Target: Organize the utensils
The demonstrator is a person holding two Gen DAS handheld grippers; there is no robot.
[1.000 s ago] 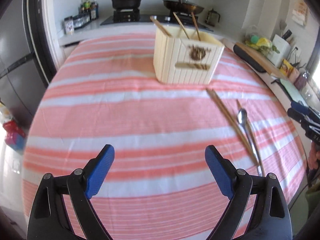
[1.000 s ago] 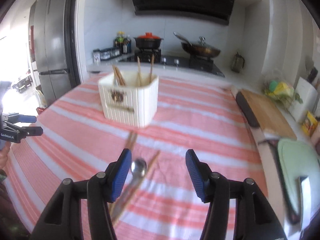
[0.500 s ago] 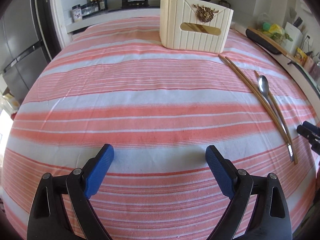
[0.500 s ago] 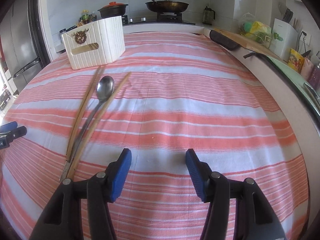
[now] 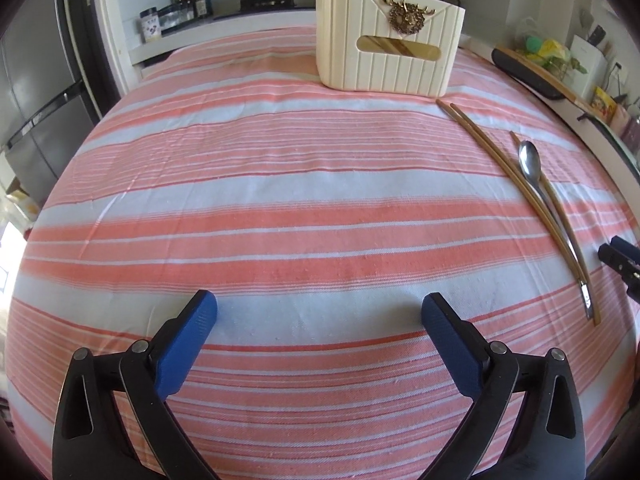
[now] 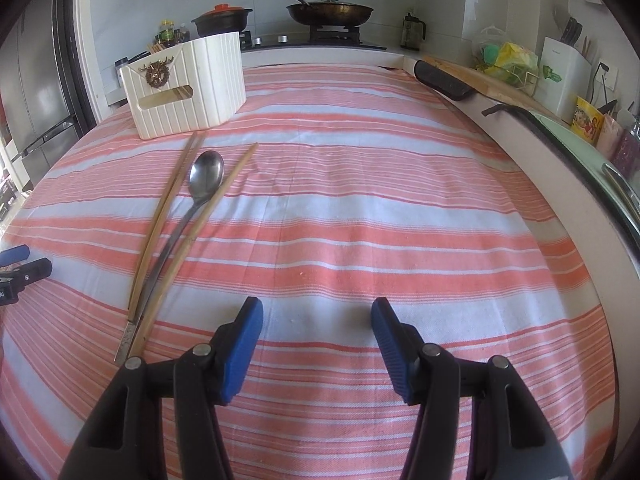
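A cream ribbed utensil box point(image 5: 390, 36) with a gold emblem stands at the far side of the striped tablecloth; it also shows in the right wrist view point(image 6: 186, 86), with chopsticks inside. A metal spoon point(image 5: 536, 184) lies between wooden chopsticks point(image 5: 492, 152) on the cloth, right of my left gripper. In the right wrist view the spoon point(image 6: 200, 192) and chopsticks point(image 6: 160, 216) lie left of my right gripper. My left gripper point(image 5: 319, 320) is open and empty. My right gripper point(image 6: 316, 320) is open and empty.
The table is covered by a pink and white striped cloth point(image 5: 280, 208). A counter with a stove, a black pot point(image 6: 222, 20) and a pan point(image 6: 330, 10) runs behind. A cutting board point(image 6: 476, 76) and clutter line the right edge. A fridge point(image 5: 32, 92) stands left.
Both grippers have dropped low toward the cloth and pulled back from the box. The spoon and chopsticks now lie left of the right gripper instead of between its fingers.
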